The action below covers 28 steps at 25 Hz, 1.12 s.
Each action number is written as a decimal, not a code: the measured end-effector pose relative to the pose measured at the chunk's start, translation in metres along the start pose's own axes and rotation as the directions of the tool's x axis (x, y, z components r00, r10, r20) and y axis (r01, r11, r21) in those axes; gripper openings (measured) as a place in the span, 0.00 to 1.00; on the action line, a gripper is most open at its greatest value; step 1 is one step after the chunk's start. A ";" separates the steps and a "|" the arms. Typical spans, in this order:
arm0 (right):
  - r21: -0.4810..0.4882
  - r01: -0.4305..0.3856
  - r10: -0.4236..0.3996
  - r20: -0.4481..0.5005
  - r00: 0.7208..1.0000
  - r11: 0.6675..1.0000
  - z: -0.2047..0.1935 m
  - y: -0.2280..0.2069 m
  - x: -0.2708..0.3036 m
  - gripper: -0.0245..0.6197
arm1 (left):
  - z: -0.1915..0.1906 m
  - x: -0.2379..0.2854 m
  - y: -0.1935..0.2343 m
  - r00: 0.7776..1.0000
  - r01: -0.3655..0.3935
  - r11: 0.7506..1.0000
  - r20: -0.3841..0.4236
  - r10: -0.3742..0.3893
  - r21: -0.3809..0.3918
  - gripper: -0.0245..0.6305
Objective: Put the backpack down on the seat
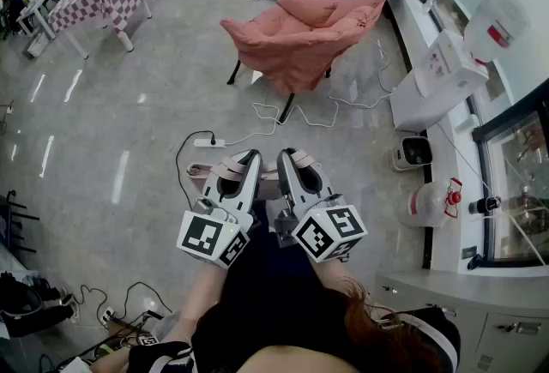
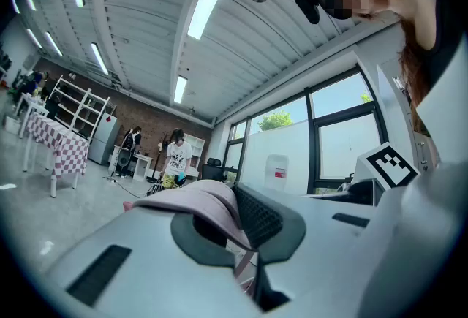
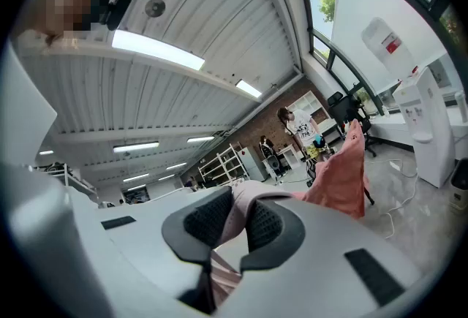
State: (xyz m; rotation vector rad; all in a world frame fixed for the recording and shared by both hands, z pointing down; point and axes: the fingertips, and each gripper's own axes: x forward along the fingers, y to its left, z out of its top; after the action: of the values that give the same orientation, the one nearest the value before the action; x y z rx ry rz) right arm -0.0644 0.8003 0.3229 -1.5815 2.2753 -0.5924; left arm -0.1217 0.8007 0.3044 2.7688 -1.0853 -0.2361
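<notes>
Short of seat [image 1: 300,30], hand-held grippers [image 1: 246,160] [image 1: 292,159] level.

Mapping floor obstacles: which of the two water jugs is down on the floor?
The red-handled jug, low on the floor at the right of the head view. The other jug sits upside down on top of the white dispenser.

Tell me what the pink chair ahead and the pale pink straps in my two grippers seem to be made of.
The salmon-pink padded chair looks like soft matte fabric, puffy and creased. Its thin dark legs are probably metal. The pale pink straps look like flat matte woven webbing, bending limply where clamped; the weave is too fine to confirm.
</notes>
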 end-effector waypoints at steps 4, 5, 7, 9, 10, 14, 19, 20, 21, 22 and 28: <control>0.001 -0.001 0.001 -0.005 1.000 1.000 -0.002 -0.005 0.008 0.14 | -0.004 0.005 0.005 1.000 -0.002 1.000 -0.007 0.002 -0.005 0.07; 0.005 0.000 0.000 -0.009 1.000 1.000 -0.002 -0.006 0.011 0.14 | -0.005 0.007 0.007 1.000 -0.003 1.000 -0.011 0.003 -0.011 0.07; 0.021 -0.003 0.004 -0.020 1.000 1.000 -0.003 -0.009 0.018 0.14 | -0.006 0.010 0.013 1.000 -0.008 1.000 -0.020 0.007 -0.024 0.07; 0.040 -0.008 0.009 -0.035 0.999 0.999 -0.003 -0.010 0.026 0.14 | -0.007 0.014 0.021 0.999 -0.016 0.999 -0.028 0.015 -0.037 0.07; 0.045 -0.008 0.010 -0.043 0.999 0.999 -0.004 -0.011 0.031 0.14 | -0.007 0.016 0.025 0.999 -0.021 0.999 -0.031 0.019 -0.040 0.07; 0.045 -0.008 0.010 -0.054 0.999 0.999 -0.003 -0.020 0.053 0.14 | -0.007 0.033 0.042 0.999 -0.021 0.999 -0.032 0.020 -0.043 0.07; 0.040 -0.013 0.016 -0.058 0.998 0.999 -0.001 -0.034 0.083 0.14 | -0.011 0.057 0.068 0.999 -0.029 0.997 -0.029 0.027 -0.067 0.07; 0.044 -0.013 0.015 -0.061 0.998 0.999 -0.001 -0.038 0.091 0.14 | -0.012 0.063 0.076 0.999 -0.032 0.996 -0.030 0.030 -0.078 0.07; 0.048 -0.011 0.014 -0.064 0.998 0.999 -0.001 -0.041 0.100 0.14 | -0.012 0.070 0.084 0.999 -0.033 0.995 -0.030 0.030 -0.090 0.07; 0.053 -0.008 0.012 -0.067 0.998 0.999 -0.001 -0.045 0.110 0.14 | -0.012 0.077 0.092 0.999 -0.032 0.994 -0.031 0.029 -0.100 0.07; 0.062 -0.002 0.005 -0.059 0.998 0.998 0.014 -0.059 0.174 0.14 | -0.001 0.121 0.142 0.999 -0.022 0.995 -0.030 0.019 -0.101 0.07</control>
State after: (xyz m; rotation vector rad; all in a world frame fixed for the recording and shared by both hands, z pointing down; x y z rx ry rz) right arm -0.0693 0.6169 0.3375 -1.5503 2.2790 -0.7105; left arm -0.1275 0.6147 0.3233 2.6622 -1.0638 -0.2409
